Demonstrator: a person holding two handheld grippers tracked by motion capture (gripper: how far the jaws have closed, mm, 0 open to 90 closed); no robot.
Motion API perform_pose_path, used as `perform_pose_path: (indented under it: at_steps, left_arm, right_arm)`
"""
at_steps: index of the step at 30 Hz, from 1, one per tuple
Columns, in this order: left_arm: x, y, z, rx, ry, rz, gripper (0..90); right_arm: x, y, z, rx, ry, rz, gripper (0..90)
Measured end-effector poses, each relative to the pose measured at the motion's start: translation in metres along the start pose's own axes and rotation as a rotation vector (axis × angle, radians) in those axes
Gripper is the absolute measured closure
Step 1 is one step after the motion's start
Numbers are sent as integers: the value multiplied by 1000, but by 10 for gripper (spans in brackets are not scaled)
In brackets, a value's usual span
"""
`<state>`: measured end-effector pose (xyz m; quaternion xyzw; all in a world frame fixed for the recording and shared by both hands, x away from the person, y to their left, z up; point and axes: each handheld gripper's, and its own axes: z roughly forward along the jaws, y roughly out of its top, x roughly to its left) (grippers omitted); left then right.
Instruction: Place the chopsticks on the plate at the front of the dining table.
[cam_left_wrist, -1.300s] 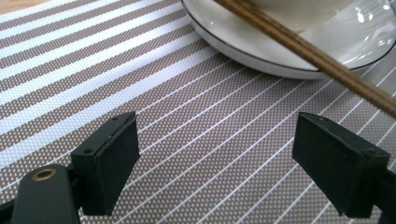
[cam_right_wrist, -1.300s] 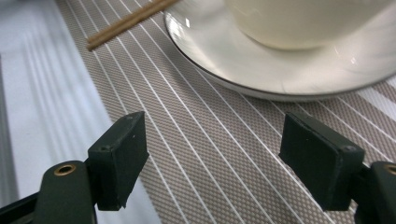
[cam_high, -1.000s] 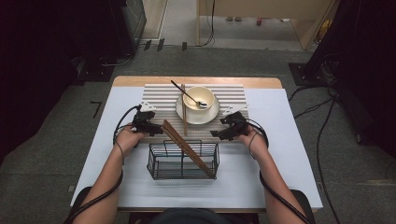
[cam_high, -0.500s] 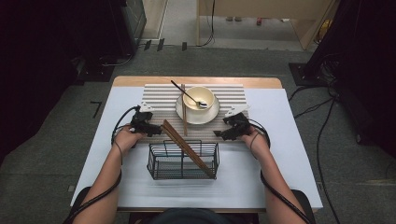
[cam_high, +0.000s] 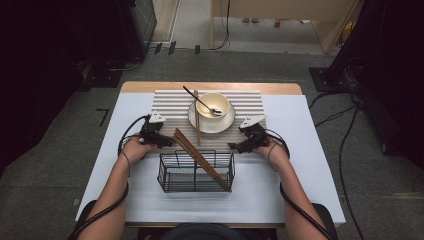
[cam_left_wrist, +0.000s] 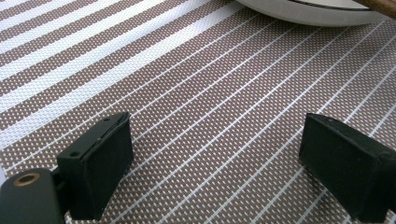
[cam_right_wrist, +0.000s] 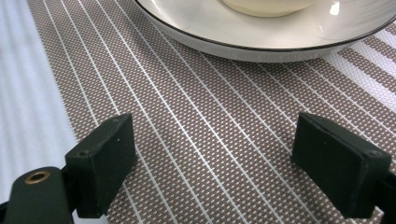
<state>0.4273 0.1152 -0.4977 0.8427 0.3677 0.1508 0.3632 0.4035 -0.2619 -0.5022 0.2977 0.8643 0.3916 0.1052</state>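
Brown wooden chopsticks (cam_high: 200, 157) lean tilted in the black wire basket (cam_high: 167, 175) nearest the person, their upper ends reaching out over the brown-and-white striped woven placemat (cam_high: 250, 97). Beyond the basket, the left gripper (cam_high: 167, 143) and right gripper (cam_high: 234, 146) rest over the mat, jaws spread and empty, the right's having just been opening. Farther off, a cream bowl (cam_high: 220, 101) holding a black spoon (cam_high: 200, 100) sits on a white saucer (cam_high: 226, 124).

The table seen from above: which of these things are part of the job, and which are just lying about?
Part of the job:
- left tool, open
- right tool, open, jaws just widened
- plate with bowl and spoon
- chopsticks leaning in the wire basket
- single chopstick
- striped mat

Lying about:
- floor cables
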Motion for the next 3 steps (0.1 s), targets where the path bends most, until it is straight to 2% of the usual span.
perform_pose_path:
  at_steps: [3]
  left_arm:
    - [1,0,0,-3,-5,-5,100]
  right_arm:
    - [2,0,0,6,-11,-12,129]
